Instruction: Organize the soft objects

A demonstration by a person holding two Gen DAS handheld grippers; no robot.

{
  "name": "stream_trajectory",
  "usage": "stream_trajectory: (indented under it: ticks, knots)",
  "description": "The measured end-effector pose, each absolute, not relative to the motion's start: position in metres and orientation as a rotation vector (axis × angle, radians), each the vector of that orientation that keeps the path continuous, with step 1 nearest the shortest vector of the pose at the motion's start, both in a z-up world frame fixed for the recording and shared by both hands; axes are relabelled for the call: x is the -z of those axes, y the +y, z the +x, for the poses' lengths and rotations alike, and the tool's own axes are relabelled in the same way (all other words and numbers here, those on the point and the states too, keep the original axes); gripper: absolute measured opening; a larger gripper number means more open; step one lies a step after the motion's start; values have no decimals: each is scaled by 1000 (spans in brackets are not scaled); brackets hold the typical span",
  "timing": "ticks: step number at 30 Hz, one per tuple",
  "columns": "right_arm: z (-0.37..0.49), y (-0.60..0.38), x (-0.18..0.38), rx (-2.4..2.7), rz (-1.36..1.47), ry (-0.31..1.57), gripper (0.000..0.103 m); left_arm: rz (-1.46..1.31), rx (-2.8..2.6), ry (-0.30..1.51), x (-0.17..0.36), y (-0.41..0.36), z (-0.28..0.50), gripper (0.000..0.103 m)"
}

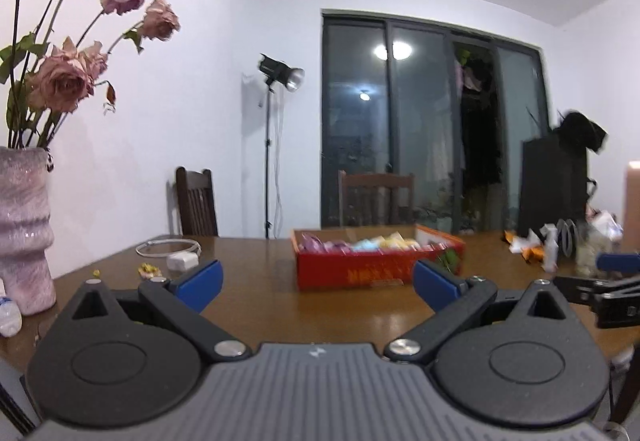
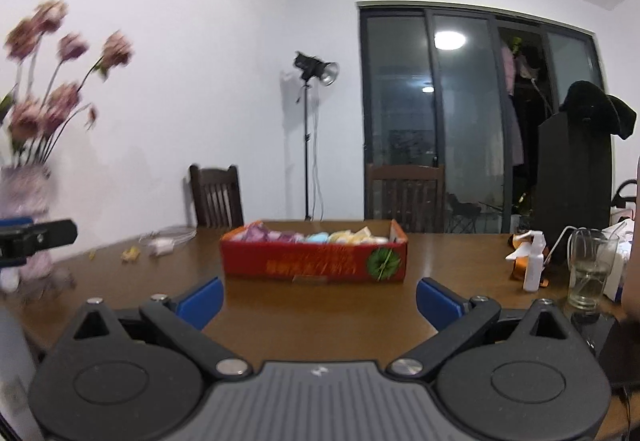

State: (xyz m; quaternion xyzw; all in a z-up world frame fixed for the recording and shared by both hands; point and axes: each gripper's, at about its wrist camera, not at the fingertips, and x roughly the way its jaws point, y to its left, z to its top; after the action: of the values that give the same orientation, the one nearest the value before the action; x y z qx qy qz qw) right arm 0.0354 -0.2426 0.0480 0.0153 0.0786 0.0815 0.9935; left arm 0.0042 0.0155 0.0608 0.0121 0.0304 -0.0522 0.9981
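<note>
**Both grippers wide open, short of the red box**

Held low over the wooden table (image 1: pixel 256 305). Left gripper (image 1: pixel 318 283): blue pads spread wide apart, nothing between them. Right gripper (image 2: pixel 319 299): likewise gaping and empty. Farther out, mid-table: red box (image 2: pixel 312 265), open-topped, packed with soft objects (image 2: pixel 320 237) in purple, blue and yellow, apart from both tools. Far left: pink vase (image 1: pixel 24 233) of dried roses (image 1: pixel 64 77); beyond it, a white cable (image 1: pixel 170 246). Right side: spray bottle (image 2: pixel 534 263) just beside a glass (image 2: pixel 590 267).
</note>
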Motion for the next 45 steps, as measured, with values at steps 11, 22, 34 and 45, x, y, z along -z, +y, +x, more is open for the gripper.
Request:
stream_trajectory:
  ticks: [11,22,34,45]
  knots:
    - [23,-227,-36,-198,13,188,103,12,99,84,-49,17,3,103]
    - [27,-229,-42,-190,28,169,103,6,99,85,-50,19,4,103]
    - [30,-232,-39,-179,37,182,103,8,100,85,-50,17,3,103]
    - [30,-236,-39,-173,58,172,103,11,101,90,-49,17,5,103]
